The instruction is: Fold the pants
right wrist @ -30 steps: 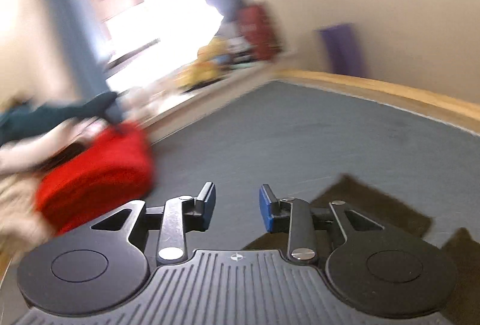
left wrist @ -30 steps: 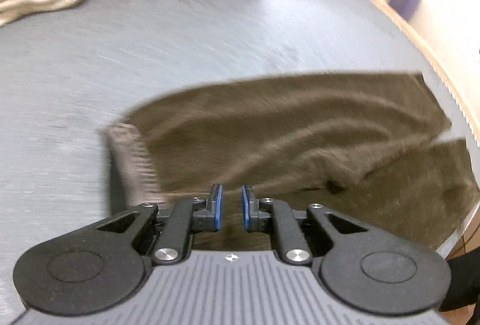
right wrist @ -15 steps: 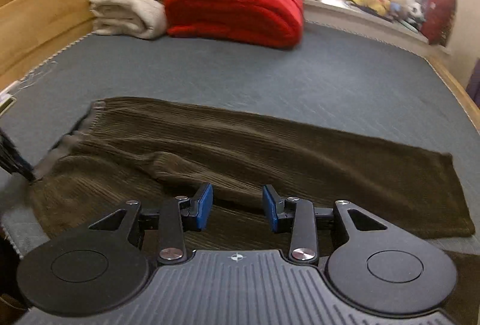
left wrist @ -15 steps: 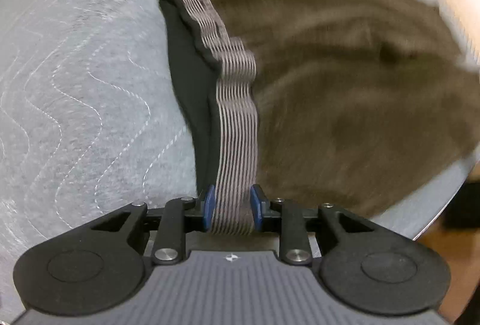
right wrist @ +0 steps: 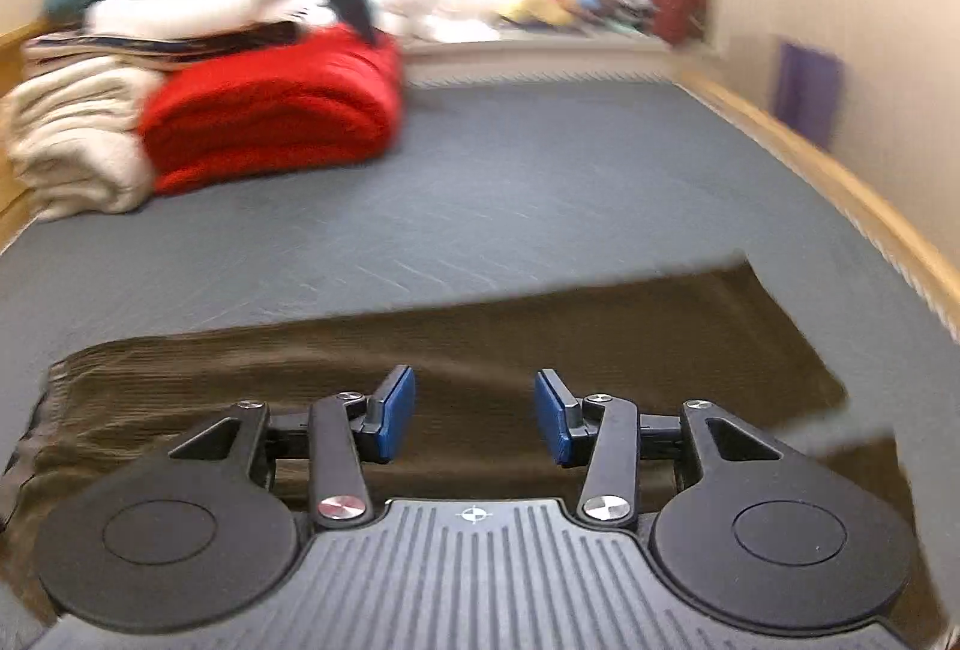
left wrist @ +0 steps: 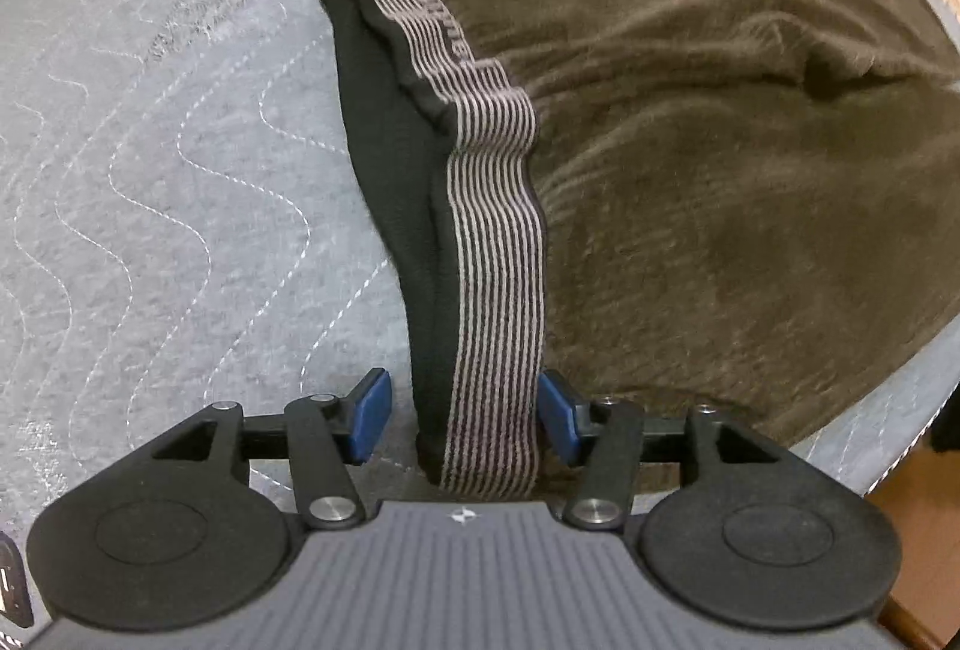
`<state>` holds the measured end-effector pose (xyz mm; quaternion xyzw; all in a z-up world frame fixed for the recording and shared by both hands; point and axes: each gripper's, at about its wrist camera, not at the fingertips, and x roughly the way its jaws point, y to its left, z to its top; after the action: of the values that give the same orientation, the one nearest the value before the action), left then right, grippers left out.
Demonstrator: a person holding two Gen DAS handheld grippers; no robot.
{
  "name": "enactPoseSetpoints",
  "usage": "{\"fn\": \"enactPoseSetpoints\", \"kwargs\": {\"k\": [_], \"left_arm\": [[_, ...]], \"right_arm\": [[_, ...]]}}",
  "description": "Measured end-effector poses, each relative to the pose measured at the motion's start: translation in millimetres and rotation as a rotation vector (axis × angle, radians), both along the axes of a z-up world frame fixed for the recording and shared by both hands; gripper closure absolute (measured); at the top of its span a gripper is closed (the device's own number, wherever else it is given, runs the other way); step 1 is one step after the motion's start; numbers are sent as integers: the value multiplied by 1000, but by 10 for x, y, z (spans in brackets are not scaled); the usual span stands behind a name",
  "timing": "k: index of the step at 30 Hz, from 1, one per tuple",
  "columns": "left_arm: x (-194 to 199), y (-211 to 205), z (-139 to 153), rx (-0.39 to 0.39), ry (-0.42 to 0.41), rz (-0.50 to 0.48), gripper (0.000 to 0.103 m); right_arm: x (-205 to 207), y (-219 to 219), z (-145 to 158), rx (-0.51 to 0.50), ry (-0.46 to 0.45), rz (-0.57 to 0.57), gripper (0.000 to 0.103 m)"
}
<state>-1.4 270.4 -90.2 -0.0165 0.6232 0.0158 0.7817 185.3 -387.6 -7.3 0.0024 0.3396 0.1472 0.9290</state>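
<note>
Right-wrist view smeared by motion: pile of folded bedding (right wrist: 198, 110) at the far end of the bed (right wrist: 510, 188) readable only as red, cream and teal masses, window glare washing out the sill behind. Near end of the pants (right wrist: 456, 350) cut off below the right gripper (right wrist: 474, 413) body; far leg hem blurred. In the left-wrist view, lower end of the striped waistband (left wrist: 495, 290) hidden under the left gripper (left wrist: 465, 416) housing, lettering on the band too small to read, legs cropped by the lens edge at right. Brown corduroy pants spread flat on the grey quilted bed, waistband rising between the left fingers (left wrist: 369, 413). Left fingers apart, having just been opening, right pad just beside the band, left pad clear of it. Right fingers (right wrist: 396, 410) also apart, just widened, nothing between them, hovering over the brown cloth.
</note>
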Motion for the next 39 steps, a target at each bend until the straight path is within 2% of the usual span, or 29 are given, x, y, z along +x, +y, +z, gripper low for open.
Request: {"fn": "enactPoseSetpoints", "kwargs": {"k": [1,3,4,5,10,12,13,16,18,21,22,23,25,30,32,35,37,39], "left_arm": [[1,-13,-14,3,2,-5,43],[6,-39,-31,16,5,-21,43],[7,-46,-47,18,10,-33,48],[7,-54,-49,9,18,-45,60],[36,-148,-24,47,42,-100,63],[62,-148,5,52,34,-104,60],[87,-144,47,57,8,-103,58],[182,-58,189,48,-70,-51,41],[229,-12,272,36,-113,-17,40],[318,-95,370,64,-182,-9,38],[359,-170,395,70,-215,-20,30],[397,-265,420,78,-256,-28,14],[484,-457,442,99,-329,-14,0],[963,-989,322,75,-436,152,0],[1207,-1197,138,81,-426,233,0],[1366,-1427,-260,55,-443,253,0],[1285,-1607,-471,169,-529,217,0],[1080,-1702,-609,232,-707,172,0]], "right_arm": [[32,-12,-52,-27,37,-21,57],[-4,-41,5,-43,-31,-48,57],[-28,-57,43,-46,-64,-51,57],[-42,-82,54,-40,-77,-54,57],[1,-211,-17,13,-20,-98,56],[31,-221,-23,31,-22,-109,57],[47,-205,-38,34,-18,-112,56],[105,-155,-49,41,-14,-113,56],[146,-120,-57,34,-11,-112,56],[176,-97,-49,27,-9,-109,56],[181,-84,-46,23,-11,-107,56],[189,-64,-39,20,-15,-105,56],[205,-33,-34,16,-20,-101,56],[244,81,-58,-6,-21,-86,56],[249,138,-70,-22,-22,-83,56],[251,208,-86,-32,-13,-88,56],[272,237,-106,-29,4,-99,56],[308,269,-123,-21,18,-111,56]]}}
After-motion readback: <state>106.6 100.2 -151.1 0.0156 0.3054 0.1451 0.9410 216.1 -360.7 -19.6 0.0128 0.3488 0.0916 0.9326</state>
